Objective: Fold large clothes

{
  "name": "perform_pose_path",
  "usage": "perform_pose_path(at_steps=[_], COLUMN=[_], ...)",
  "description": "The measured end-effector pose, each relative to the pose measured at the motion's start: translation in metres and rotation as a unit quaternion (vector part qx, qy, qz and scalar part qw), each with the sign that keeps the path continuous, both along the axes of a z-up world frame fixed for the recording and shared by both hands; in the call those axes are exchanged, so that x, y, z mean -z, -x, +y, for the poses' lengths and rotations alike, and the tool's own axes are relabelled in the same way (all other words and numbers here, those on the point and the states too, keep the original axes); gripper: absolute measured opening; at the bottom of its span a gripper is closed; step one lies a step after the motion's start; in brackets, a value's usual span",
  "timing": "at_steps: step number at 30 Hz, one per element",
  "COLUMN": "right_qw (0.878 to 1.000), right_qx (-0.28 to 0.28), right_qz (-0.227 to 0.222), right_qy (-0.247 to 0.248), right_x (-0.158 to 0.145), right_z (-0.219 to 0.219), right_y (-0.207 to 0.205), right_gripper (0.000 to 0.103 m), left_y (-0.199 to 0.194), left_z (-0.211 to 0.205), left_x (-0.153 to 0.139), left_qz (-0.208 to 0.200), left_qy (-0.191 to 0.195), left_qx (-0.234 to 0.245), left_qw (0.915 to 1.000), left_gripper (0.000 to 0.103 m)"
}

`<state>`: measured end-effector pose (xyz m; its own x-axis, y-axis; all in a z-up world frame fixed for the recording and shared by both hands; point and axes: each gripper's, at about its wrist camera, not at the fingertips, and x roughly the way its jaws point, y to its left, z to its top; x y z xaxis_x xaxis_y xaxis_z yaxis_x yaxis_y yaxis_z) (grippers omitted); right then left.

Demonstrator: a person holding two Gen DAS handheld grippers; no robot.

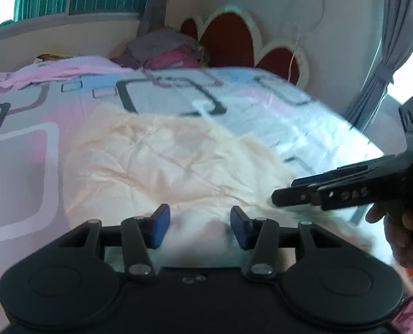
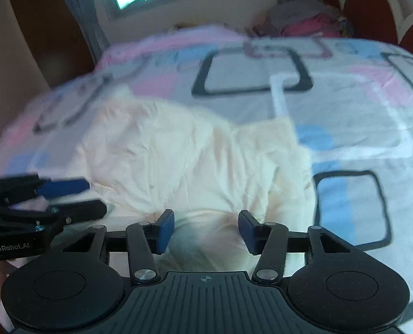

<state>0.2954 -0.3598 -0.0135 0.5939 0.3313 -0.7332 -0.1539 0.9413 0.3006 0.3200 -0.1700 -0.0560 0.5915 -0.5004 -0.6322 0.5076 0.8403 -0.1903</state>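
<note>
A: Where's the garment (image 1: 162,161)?
B: Cream cloth, crumpled on the bed (image 1: 25,144), mid-frame in both views. In the right view it runs from about 10 o'clock down to 6, near edge under the tool. Patterned sheet around it on all sides I can see.

A: Tools?
B: Left gripper (image 1: 200,229) has its jaws apart, nothing pinched; cloth is just visible below the gap. Right gripper (image 2: 206,232) likewise, jaws apart and empty. Each shows in the other's view: the right one at 3 o'clock in the left view, with a hand (image 1: 401,233) on it, tips seemingly close over the cloth edge; contact unclear through blur.

A: Handling?
B: My read: thin, light, limp. Creases everywhere, so it won't keep shape and will sag between two holds. Probably a bit slick on the sheet. Not fragile.

A: Where to grab?
B: I'd take two corners of one hem, a gripper on each, pinching one layer only. The flap at 1–2 o'clock in the right view looks like a free corner.

A: Unclear bits?
B: Motion blur all over. Can't tell garment type, sleeves or collar. Near hem is hidden behind the tool bodies. Layer count unknown. Pile (image 1: 164,50) at 12 o'clock by the headboard is too soft to identify.
</note>
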Motion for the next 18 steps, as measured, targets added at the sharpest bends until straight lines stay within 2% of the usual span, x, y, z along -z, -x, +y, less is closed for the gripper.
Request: perform_pose_path(at_steps=[1,4,5,9,11,18], right_qw=[1.0,0.999,0.999,0.997,0.996,0.996], right_qx=[-0.007,-0.04,-0.048,-0.058,-0.054,-0.05], right_qz=[-0.002,0.012,0.02,0.049,0.062,0.073], right_qy=[-0.002,-0.004,0.0,0.021,0.023,0.024], right_x=[-0.006,-0.012,-0.011,0.006,0.016,0.041], right_z=[-0.003,-0.002,-0.001,0.003,0.003,0.009], right_y=[0.008,0.027,0.032,0.053,0.061,0.072], right_gripper=[0.051,0.035,0.033,0.032,0.032,0.032], left_y=[0.007,0.027,0.031,0.051,0.059,0.065], left_z=[0.004,0.013,0.014,0.012,0.015,0.01], left_x=[-0.004,-0.011,-0.011,-0.001,0.007,0.03], left_qz=[-0.003,-0.004,-0.003,0.011,0.023,0.028], left_qy=[0.003,0.011,0.013,-0.008,-0.006,-0.025], left_qx=[-0.001,0.005,0.009,0.021,0.019,0.018], left_qw=[1.0,0.9999,0.9999,0.9997,0.9995,0.9991], left_gripper=[0.046,0.045,0.045,0.045,0.045,0.045])
